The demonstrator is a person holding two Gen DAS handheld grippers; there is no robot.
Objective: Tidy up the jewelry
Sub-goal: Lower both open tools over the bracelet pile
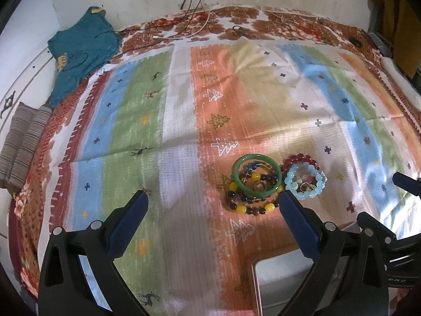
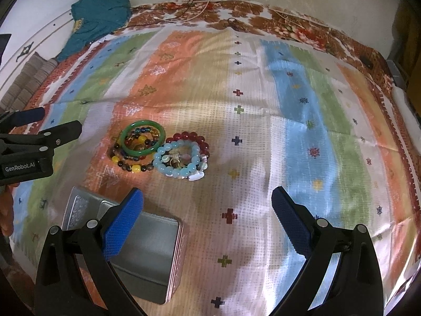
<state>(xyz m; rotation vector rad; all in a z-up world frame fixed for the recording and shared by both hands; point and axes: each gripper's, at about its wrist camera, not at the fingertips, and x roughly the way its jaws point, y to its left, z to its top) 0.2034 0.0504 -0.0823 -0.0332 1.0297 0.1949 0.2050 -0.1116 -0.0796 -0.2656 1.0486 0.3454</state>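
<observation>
A pile of jewelry lies on the striped cloth [image 1: 184,121]: a green bangle [image 1: 257,175] on a yellow-and-dark bead bracelet [image 1: 252,206], and a light blue bead bracelet [image 1: 306,181] on a dark red bead one [image 1: 298,159]. The same bangle [image 2: 143,137] and blue bracelet [image 2: 176,162] show in the right wrist view. An open silver tin [image 2: 147,255] sits near the pile, and its corner [image 1: 279,281] shows in the left wrist view. My left gripper [image 1: 213,200] is open and empty, just short of the pile. My right gripper [image 2: 206,200] is open and empty above the cloth.
A teal garment [image 1: 81,50] and a folded striped cloth [image 1: 23,142] lie at the far left. Cables [image 1: 194,13] hang from the wall at the back. The left gripper's body [image 2: 29,152] shows at the left edge of the right wrist view.
</observation>
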